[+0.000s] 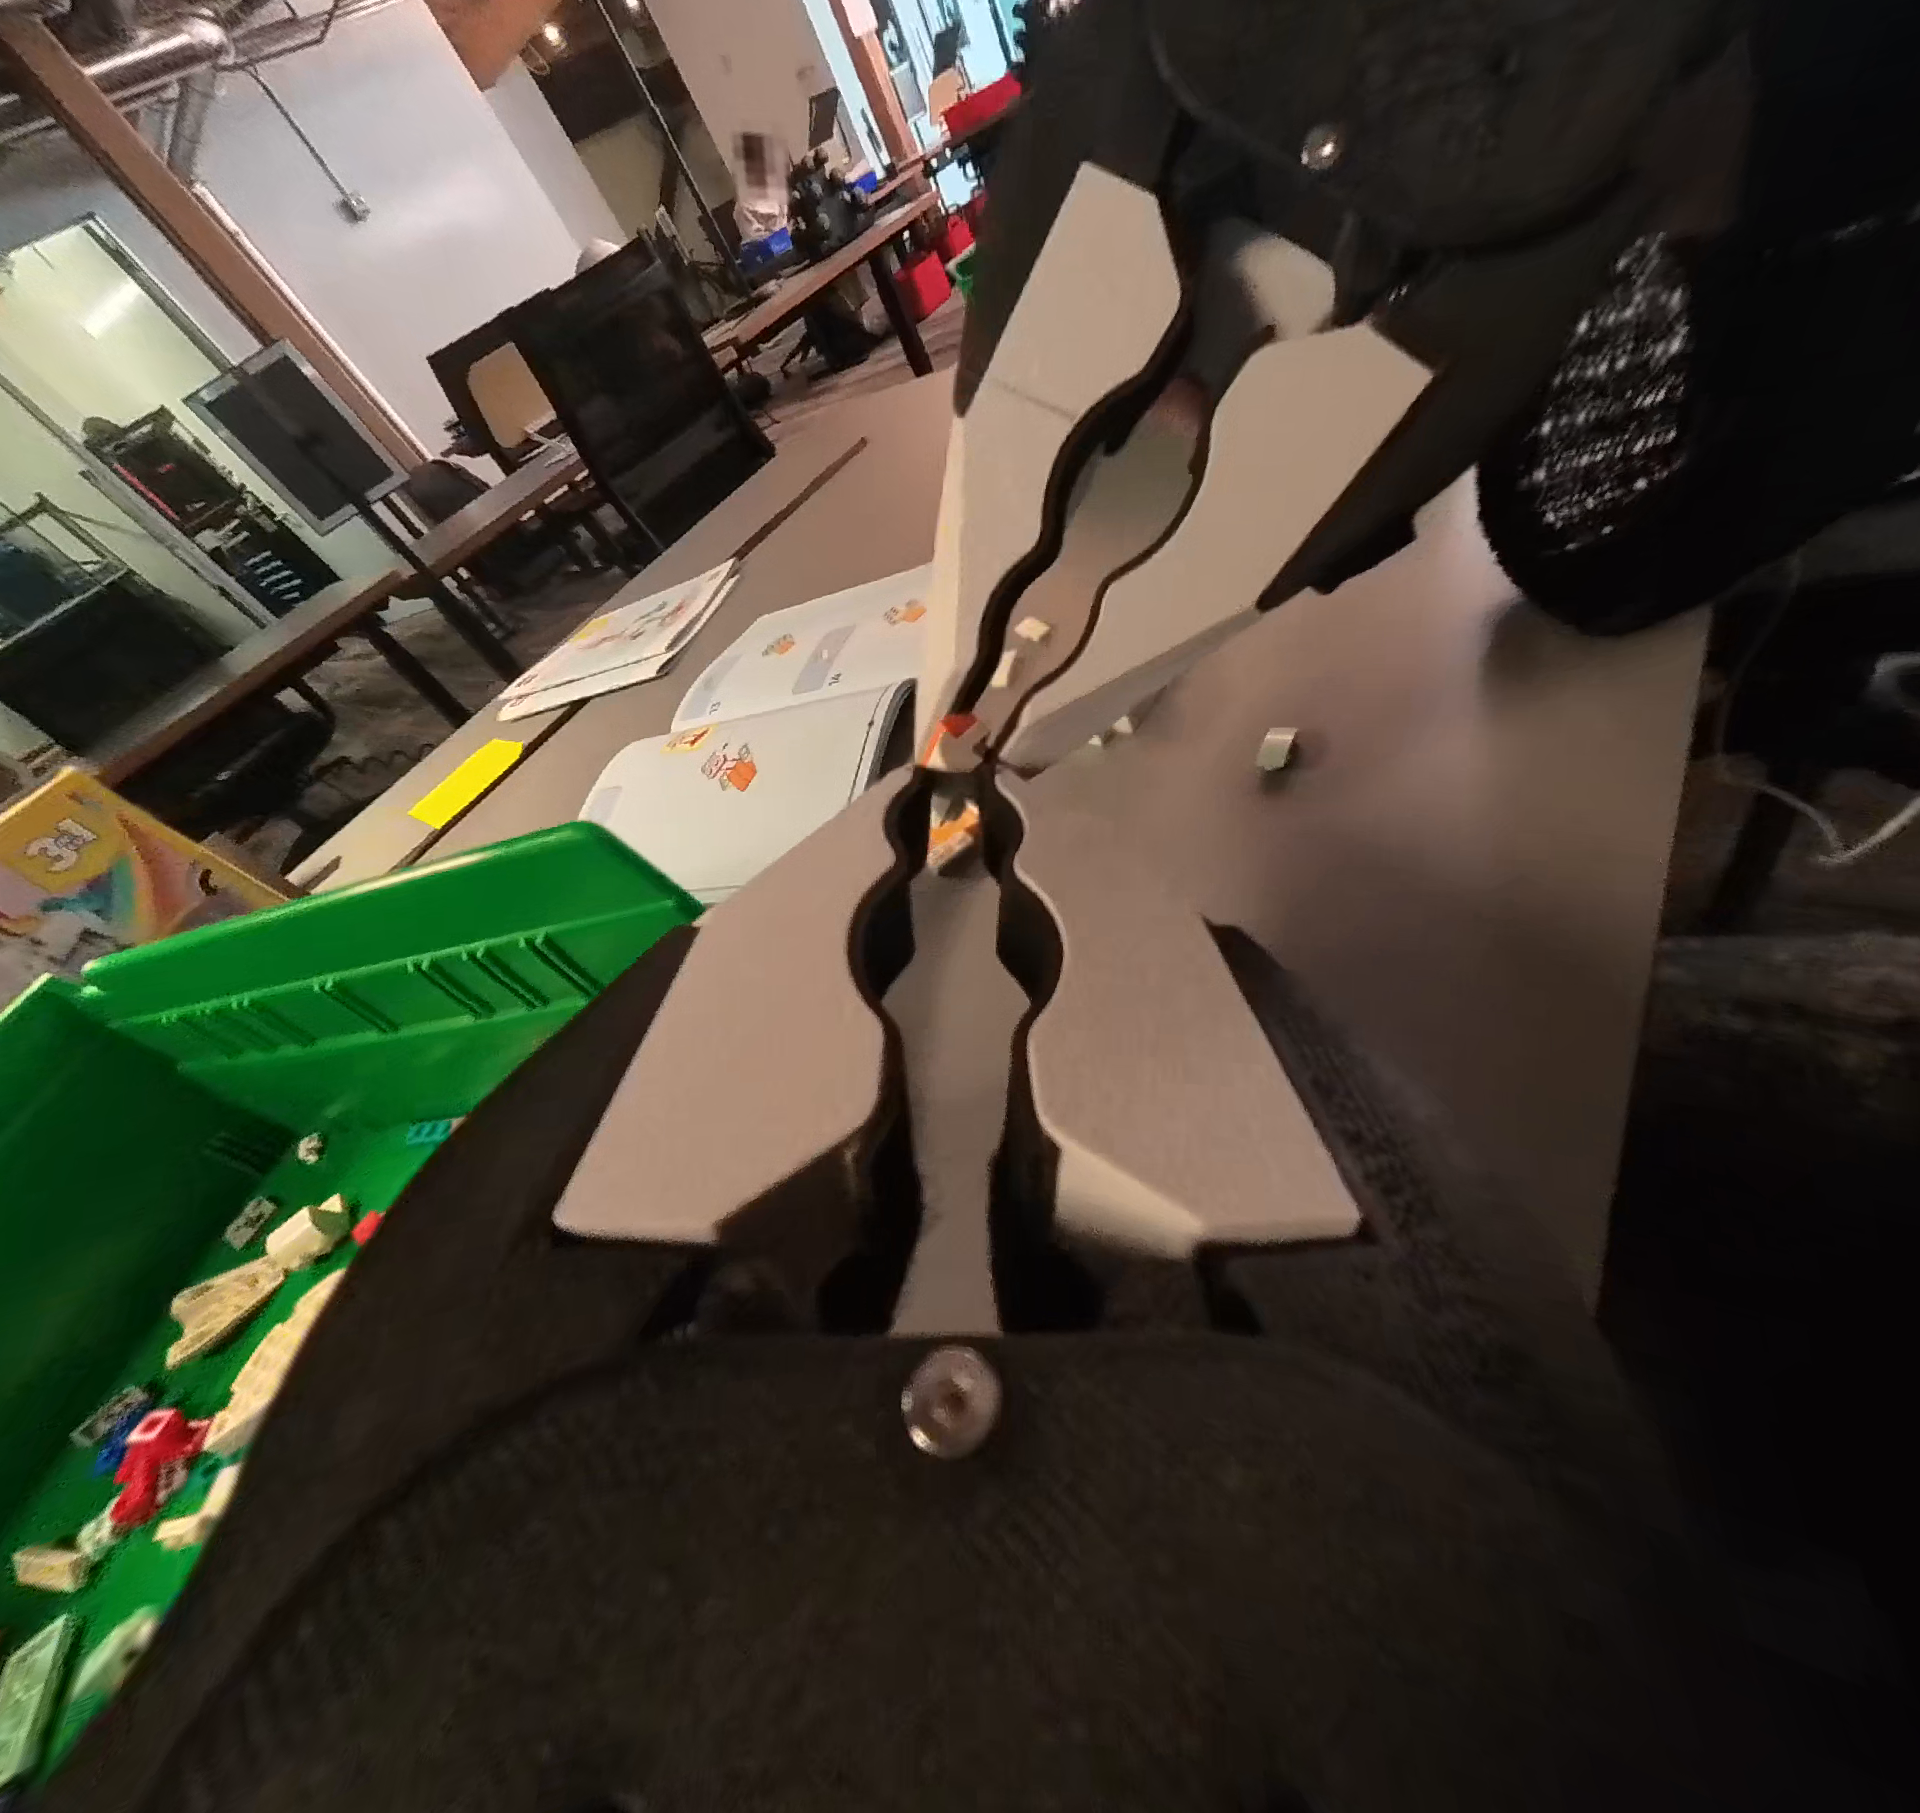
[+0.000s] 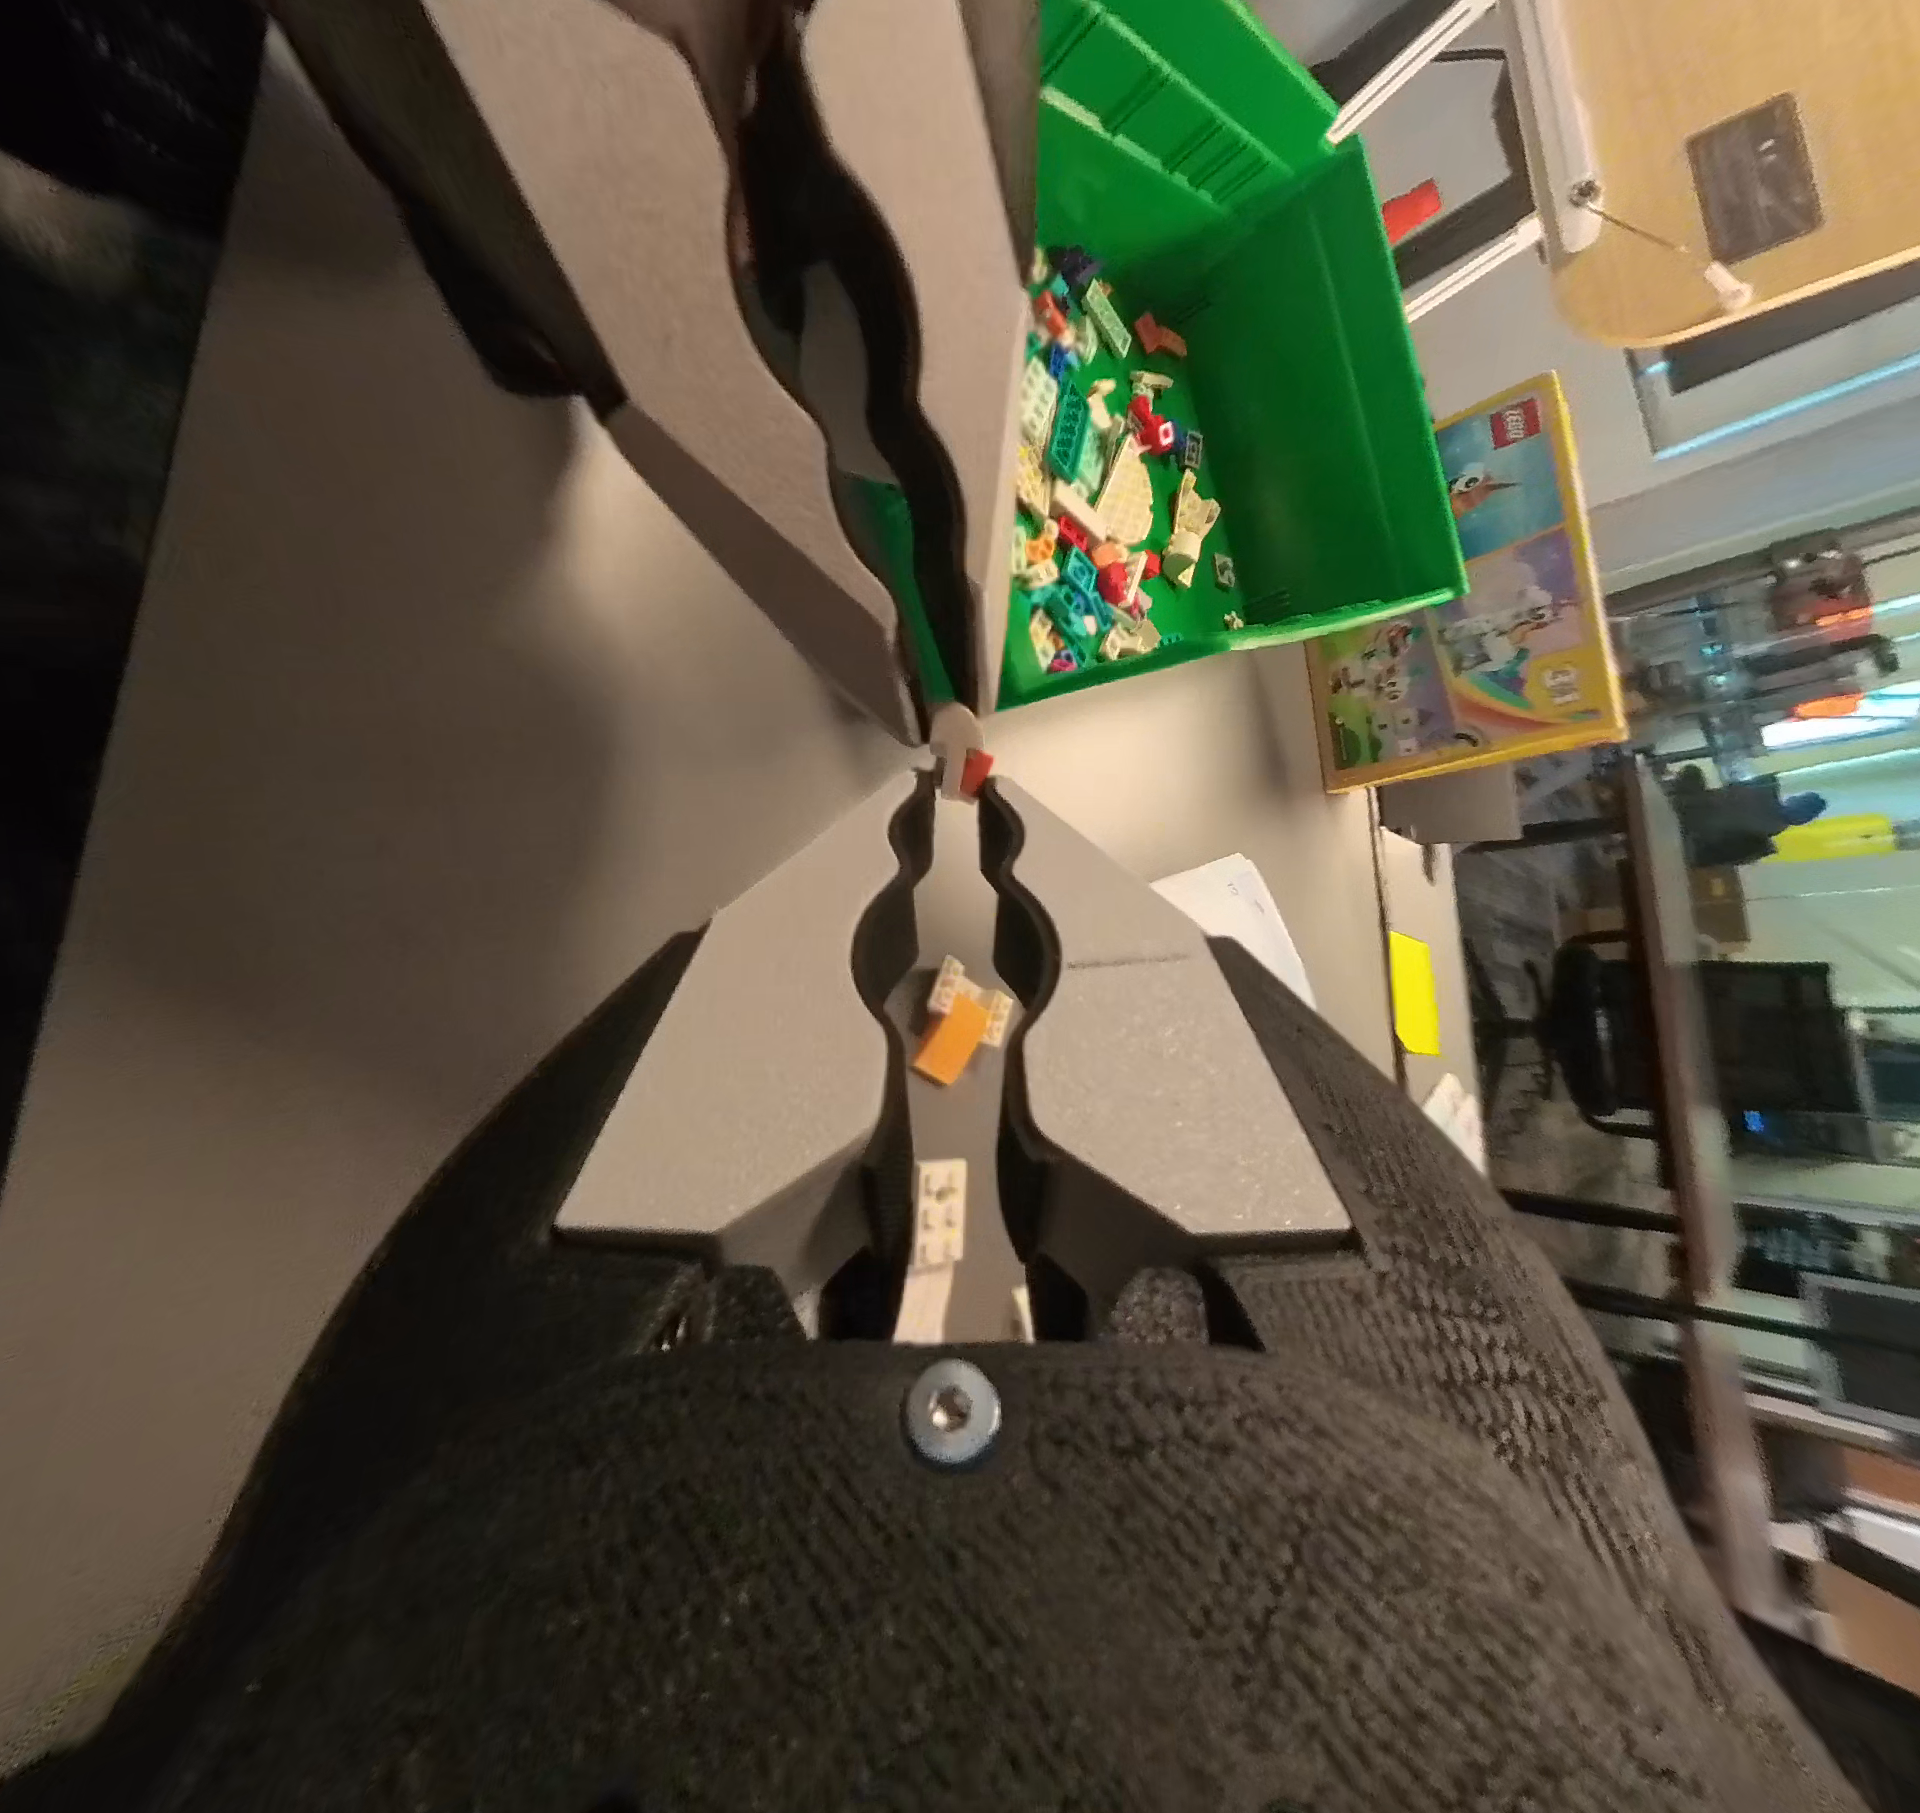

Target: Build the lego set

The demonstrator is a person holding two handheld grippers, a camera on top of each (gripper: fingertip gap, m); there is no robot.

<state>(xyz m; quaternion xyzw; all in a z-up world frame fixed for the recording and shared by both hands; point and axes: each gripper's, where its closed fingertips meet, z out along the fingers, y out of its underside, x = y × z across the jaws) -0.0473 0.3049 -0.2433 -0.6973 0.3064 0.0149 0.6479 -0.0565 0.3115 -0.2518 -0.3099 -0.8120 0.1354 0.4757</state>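
My left gripper [image 1: 956,776] and my right gripper [image 2: 953,787] meet tip to tip above the grey table [image 1: 1403,776]. Both are shut on one small white-and-red Lego piece [image 1: 956,740], which also shows in the right wrist view [image 2: 961,755]. The right gripper [image 1: 977,735] comes in from the upper right in the left wrist view. The left gripper [image 2: 940,724] comes in from above in the right wrist view. An orange-and-white partial build [image 2: 956,1025] lies on the table under the grippers, next to a white plate [image 2: 940,1213].
A green bin [image 2: 1340,392] holding several loose bricks [image 2: 1091,475] stands at the left. An open instruction booklet [image 1: 748,724], a second booklet [image 1: 623,646], a yellow note [image 1: 462,781], the Lego box [image 2: 1475,610] and a small loose white brick [image 1: 1278,750] are on the table. Less than 4 cm separates the two grippers' tips. Left tips and right tips are each some 12 cm from the white plate [image 2: 940,1213].
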